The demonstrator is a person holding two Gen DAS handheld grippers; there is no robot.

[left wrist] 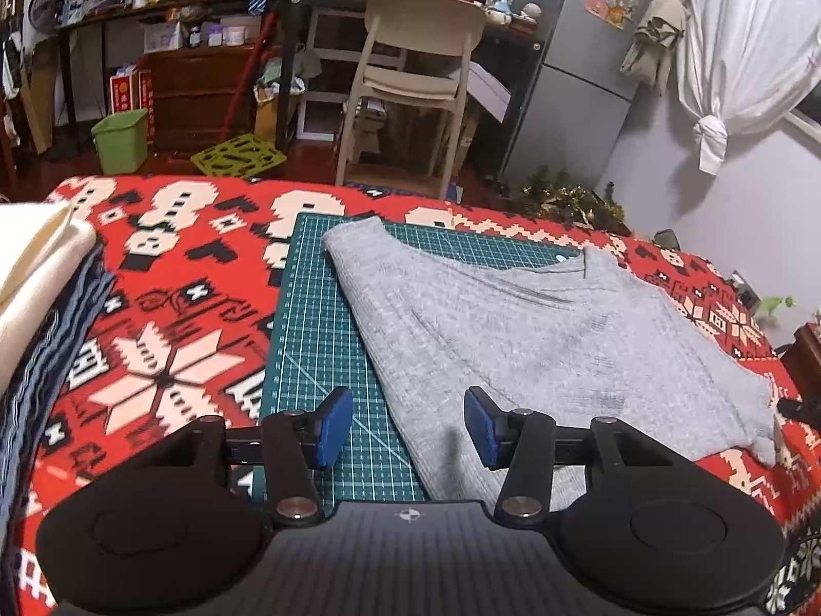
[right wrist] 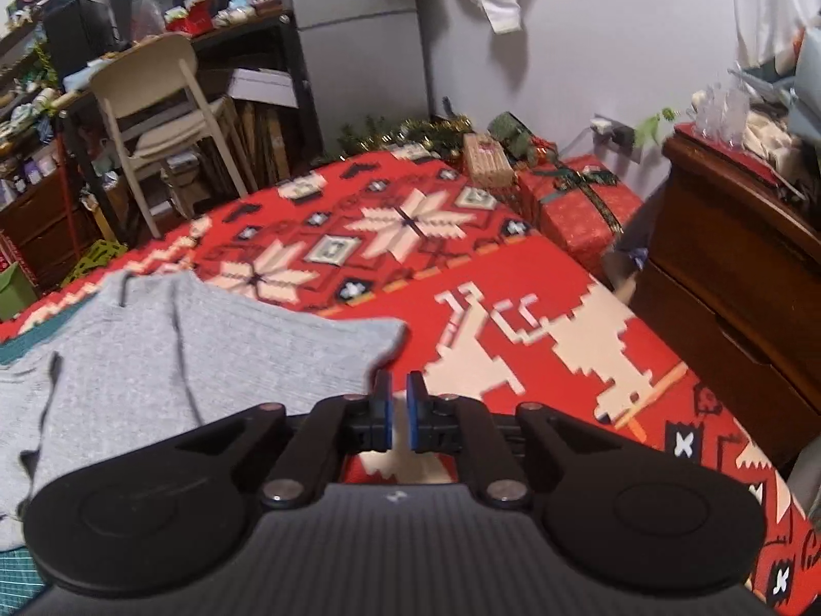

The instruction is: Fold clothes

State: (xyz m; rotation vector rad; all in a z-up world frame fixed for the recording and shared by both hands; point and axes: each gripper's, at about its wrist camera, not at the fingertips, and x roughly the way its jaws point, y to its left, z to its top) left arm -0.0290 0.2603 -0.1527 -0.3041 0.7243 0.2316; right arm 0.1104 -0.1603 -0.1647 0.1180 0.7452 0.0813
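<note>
Above the near edge of the table, your left gripper (left wrist: pixel 409 428) hangs level with its blue pads spread wide and nothing between them, one pad over the green cutting mat (left wrist: pixel 318 328), the other over the grey sweater (left wrist: pixel 539 328). Your right gripper (right wrist: pixel 398 413) sits low over the red patterned tablecloth (right wrist: pixel 539 277), jaws nearly together with a narrow gap, holding nothing; the sweater's hem corner lies just beside its left pad. The sweater lies flat, spread partly across the mat and partly onto the cloth. At the table's left edge rests a stack of folded clothes (left wrist: pixel 36 277), cream on top of blue stripes. Beyond the table stand a cream chair (left wrist: pixel 415 77), a cluttered desk (left wrist: pixel 169 10) and a grey fridge (left wrist: pixel 580 51). A green bin (left wrist: pixel 120 141) sits on the floor; its contents are not visible. A wrapped red gift box (right wrist: pixel 580 205) stands beside a wooden dresser (right wrist: pixel 734 256).
</note>
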